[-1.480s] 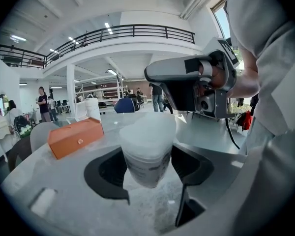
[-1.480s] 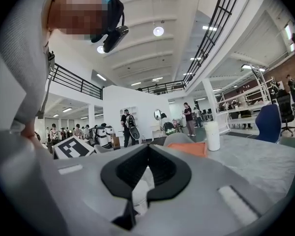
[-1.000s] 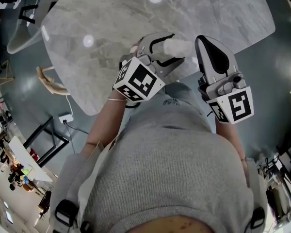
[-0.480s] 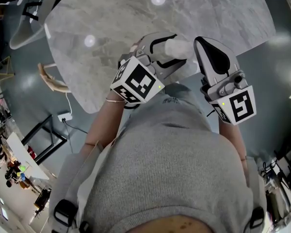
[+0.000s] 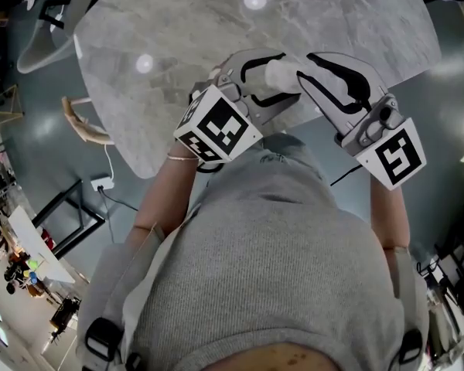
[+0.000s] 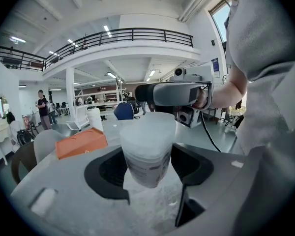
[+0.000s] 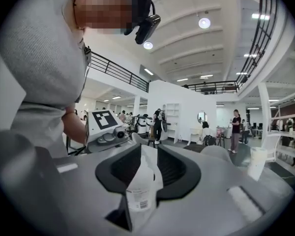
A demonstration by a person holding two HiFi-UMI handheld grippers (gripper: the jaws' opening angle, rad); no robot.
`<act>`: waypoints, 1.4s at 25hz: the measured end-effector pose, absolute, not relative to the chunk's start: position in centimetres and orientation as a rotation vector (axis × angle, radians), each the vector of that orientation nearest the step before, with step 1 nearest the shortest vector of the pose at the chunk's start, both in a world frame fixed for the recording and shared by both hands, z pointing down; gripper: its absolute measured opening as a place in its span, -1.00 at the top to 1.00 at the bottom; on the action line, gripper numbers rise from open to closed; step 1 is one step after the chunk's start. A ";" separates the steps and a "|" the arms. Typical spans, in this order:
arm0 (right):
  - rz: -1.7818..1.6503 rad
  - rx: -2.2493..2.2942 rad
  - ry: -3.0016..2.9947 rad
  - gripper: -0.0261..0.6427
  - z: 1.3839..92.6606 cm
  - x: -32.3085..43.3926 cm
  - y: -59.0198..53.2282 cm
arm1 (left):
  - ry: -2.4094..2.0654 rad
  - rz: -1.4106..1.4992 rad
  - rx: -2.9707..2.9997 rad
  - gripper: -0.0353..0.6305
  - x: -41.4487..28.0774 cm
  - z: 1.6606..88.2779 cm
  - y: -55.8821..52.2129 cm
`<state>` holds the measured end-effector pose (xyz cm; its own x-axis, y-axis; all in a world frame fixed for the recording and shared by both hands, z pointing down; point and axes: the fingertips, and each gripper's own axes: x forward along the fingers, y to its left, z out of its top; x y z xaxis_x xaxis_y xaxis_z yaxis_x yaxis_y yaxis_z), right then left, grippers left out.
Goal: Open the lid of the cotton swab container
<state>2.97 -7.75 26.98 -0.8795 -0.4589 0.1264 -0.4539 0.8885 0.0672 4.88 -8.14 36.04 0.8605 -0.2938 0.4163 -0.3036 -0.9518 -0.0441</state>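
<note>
In the head view, the cotton swab container [image 5: 284, 74] is held above the edge of the marble table [image 5: 178, 29]. It is clamped across its body by the left gripper [image 5: 261, 80], so that its lid end is presented to the right gripper [image 5: 306, 71].

In the left gripper view, the jaws are seen wide apart yet pressed on the container's sides, with the lid [image 6: 148, 126] left free.

In the right gripper view, the jaws are part-way apart, having just been opening. The container's translucent edge stands between them, apparently unpinched, perhaps for a fresh hold.
</note>
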 end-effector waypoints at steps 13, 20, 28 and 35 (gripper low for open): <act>-0.253 0.235 -2.872 0.31 27.4 0.3 -5.7 | -0.468 0.610 3.013 0.06 4.4 34.4 -8.4; -0.211 0.199 -2.850 0.27 28.2 -0.3 -5.8 | -0.470 0.618 3.033 0.07 4.2 34.0 -8.3; -0.178 0.162 -2.850 0.28 28.4 -0.5 -5.8 | -0.458 0.624 3.018 0.07 4.1 33.9 -8.2; -0.171 0.158 -2.822 0.29 29.3 -0.7 -5.5 | -0.463 0.624 3.033 0.07 4.0 34.2 -7.9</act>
